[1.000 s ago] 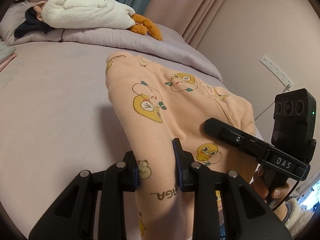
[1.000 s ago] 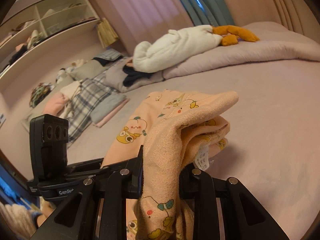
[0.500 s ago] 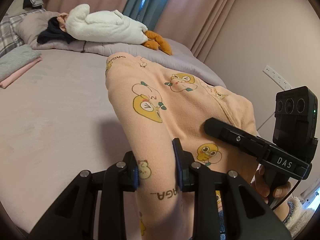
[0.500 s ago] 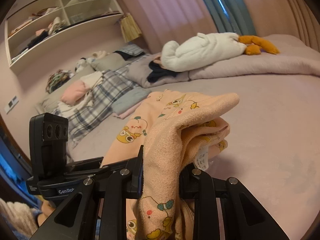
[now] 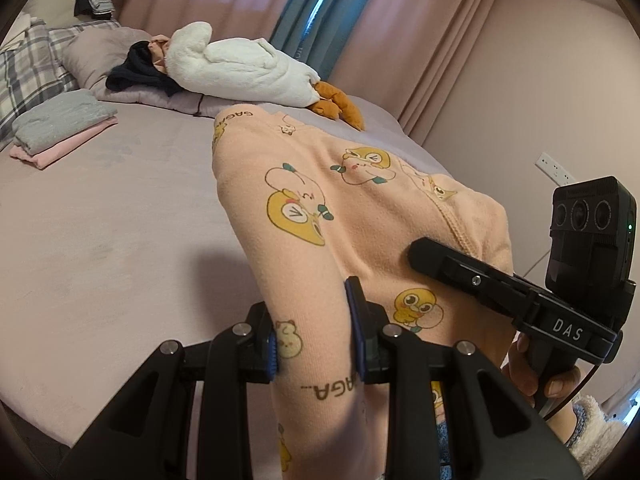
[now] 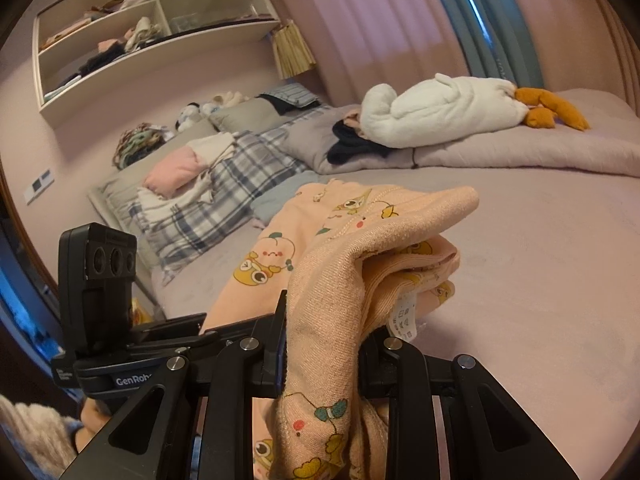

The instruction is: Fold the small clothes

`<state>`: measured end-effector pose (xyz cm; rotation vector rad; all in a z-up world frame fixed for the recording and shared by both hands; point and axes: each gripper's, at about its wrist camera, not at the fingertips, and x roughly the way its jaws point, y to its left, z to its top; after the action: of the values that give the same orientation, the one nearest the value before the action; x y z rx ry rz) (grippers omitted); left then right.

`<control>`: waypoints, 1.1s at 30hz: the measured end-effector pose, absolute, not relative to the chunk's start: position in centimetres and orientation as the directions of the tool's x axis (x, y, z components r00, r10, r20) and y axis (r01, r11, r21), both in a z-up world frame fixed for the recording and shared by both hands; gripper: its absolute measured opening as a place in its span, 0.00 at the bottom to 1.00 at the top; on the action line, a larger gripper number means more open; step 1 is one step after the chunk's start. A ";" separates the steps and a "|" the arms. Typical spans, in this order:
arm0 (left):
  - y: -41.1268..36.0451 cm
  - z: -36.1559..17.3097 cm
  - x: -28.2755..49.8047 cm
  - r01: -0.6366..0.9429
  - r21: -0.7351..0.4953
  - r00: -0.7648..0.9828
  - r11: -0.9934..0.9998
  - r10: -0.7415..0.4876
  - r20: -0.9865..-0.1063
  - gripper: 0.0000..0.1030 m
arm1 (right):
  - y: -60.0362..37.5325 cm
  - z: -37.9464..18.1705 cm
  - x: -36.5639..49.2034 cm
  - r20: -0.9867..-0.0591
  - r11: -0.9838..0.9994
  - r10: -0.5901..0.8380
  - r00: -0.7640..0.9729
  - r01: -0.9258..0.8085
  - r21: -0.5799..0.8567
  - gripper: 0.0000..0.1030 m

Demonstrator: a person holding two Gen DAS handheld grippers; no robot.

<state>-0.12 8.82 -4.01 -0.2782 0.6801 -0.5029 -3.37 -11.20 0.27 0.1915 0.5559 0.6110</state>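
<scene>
A small peach garment [image 5: 352, 216] printed with yellow duck cartoons is held up above the lilac bed [image 5: 120, 216]. My left gripper [image 5: 314, 336] is shut on its lower edge, cloth bunched between the fingers. My right gripper [image 6: 322, 344] is shut on a folded, thicker bunch of the same garment [image 6: 360, 248], with a white care label [image 6: 404, 318] hanging beside the right finger. Each gripper shows in the other's view: the right one [image 5: 500, 284] at the garment's right side, the left one [image 6: 120, 344] at its left.
A folded grey and pink pile [image 5: 64, 128] lies at the bed's left. A white plush goose with orange feet [image 5: 248, 68] lies on pillows at the far side. Plaid bedding [image 6: 208, 200] and a wall shelf [image 6: 132, 28] stand to the left. A wall socket [image 5: 556, 168] is at right.
Both grippers have swung left with the garment still clamped. The goose, folded pile and shelf have shifted right and into view. The grip on the cloth is unchanged.
</scene>
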 end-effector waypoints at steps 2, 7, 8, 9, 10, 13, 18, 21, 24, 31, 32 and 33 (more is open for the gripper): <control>9.1 -4.1 -0.2 0.344 -0.404 0.669 0.848 -0.523 -0.527 0.27 | -10.9 0.3 -3.3 -0.439 0.806 0.593 0.675 -0.493 0.328 0.27; 9.7 -4.0 0.0 0.337 -0.402 0.677 0.851 -0.516 -0.524 0.27 | -10.3 0.2 -3.1 -0.441 0.801 0.599 0.668 -0.502 0.326 0.27; 9.7 -4.0 -0.2 0.336 -0.402 0.679 0.852 -0.515 -0.523 0.27 | -10.3 0.2 -3.1 -0.441 0.799 0.601 0.667 -0.504 0.327 0.27; 9.7 -4.0 -0.3 0.335 -0.401 0.680 0.853 -0.513 -0.523 0.27 | -10.2 0.2 -3.0 -0.441 0.798 0.602 0.666 -0.506 0.327 0.27; 9.8 -4.0 -0.2 0.334 -0.400 0.682 0.854 -0.512 -0.523 0.27 | -10.1 0.1 -3.0 -0.442 0.798 0.602 0.665 -0.506 0.327 0.27; 9.8 -4.1 -0.3 0.330 -0.397 0.684 0.856 -0.507 -0.524 0.27 | -9.9 0.1 -2.7 -0.449 0.798 0.602 0.660 -0.507 0.325 0.27; 10.2 -4.2 0.3 0.328 -0.405 0.681 0.854 -0.511 -0.525 0.27 | -9.5 0.1 -2.4 -0.459 0.803 0.596 0.659 -0.505 0.318 0.27; 10.2 -4.3 0.4 0.327 -0.407 0.680 0.853 -0.512 -0.525 0.27 | -9.3 0.1 -2.3 -0.462 0.804 0.594 0.659 -0.502 0.317 0.27; 10.1 -4.5 0.4 0.326 -0.411 0.678 0.851 -0.514 -0.526 0.27 | -9.3 0.0 -2.2 -0.465 0.805 0.592 0.658 -0.501 0.317 0.27; 10.1 -4.7 0.9 0.323 -0.415 0.672 0.850 -0.515 -0.532 0.27 | -9.0 -0.2 -1.8 -0.477 0.812 0.583 0.658 -0.492 0.314 0.27; 10.1 -4.8 1.0 0.323 -0.416 0.672 0.850 -0.516 -0.532 0.27 | -9.0 -0.2 -1.8 -0.477 0.812 0.583 0.658 -0.492 0.313 0.27; 10.1 -4.8 1.0 0.323 -0.416 0.671 0.850 -0.516 -0.533 0.27 | -9.0 -0.2 -1.8 -0.477 0.812 0.583 0.658 -0.492 0.313 0.27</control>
<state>1.05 10.10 -4.81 -0.2998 0.6873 -0.4806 -1.79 -8.99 -0.16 0.1621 0.5954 0.6115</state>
